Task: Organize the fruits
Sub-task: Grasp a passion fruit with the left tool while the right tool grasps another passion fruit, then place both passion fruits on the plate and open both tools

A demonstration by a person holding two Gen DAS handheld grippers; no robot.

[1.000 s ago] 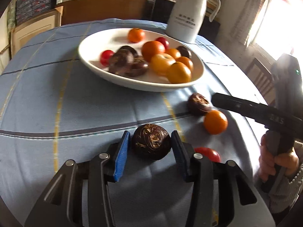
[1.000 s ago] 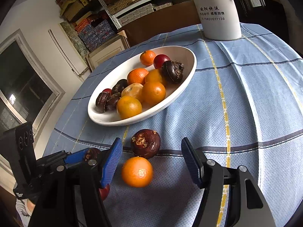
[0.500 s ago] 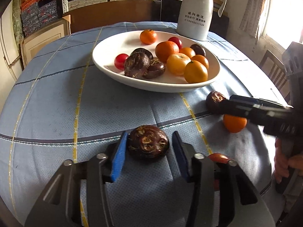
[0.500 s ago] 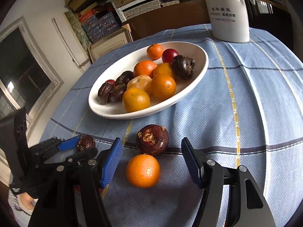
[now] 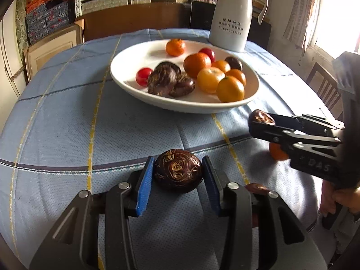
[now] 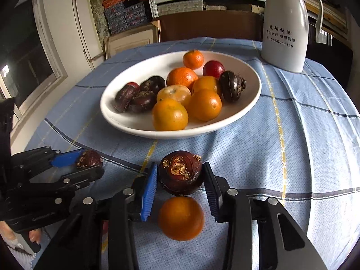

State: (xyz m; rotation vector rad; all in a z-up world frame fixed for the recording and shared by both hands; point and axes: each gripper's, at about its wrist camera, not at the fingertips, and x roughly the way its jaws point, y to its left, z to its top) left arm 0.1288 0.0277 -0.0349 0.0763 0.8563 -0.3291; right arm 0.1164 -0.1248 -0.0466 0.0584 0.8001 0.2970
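Shelving with stacked boxes and a pale cupboard form the backdrop; before them a table under a blue checked tablecloth (image 5: 67, 121) carries the scene. White oval bowl (image 6: 126, 123), the landmark, lies mid-table and holds mandarins, dark water chestnuts and small red fruits. White jug (image 6: 284, 29) stands behind the bowl, to its right, clear of the rim.

Left gripper (image 5: 177, 175), in front of the bowl toward the viewer, has its blue pads (image 5: 144, 184) pressed against both sides of a dark water chestnut (image 5: 177, 171) that sits on the cloth (jaws narrow, gripping).

Right gripper (image 6: 180, 180), also in front of the bowl and off to its right in the left wrist view, is closing its jaws on a second water chestnut (image 6: 181, 172); both pads meet its flanks.

Loose mandarin (image 6: 181, 218) lies on the cloth just nearer than that chestnut, farther from the bowl, touching or almost touching it, between the gripper's fingers but not clamped.

Small red fruit (image 5: 256, 187) shows partly behind the left gripper's finger, front-right of the bowl.

A hand (image 5: 337, 200) holds the right gripper's handle at the table edge.
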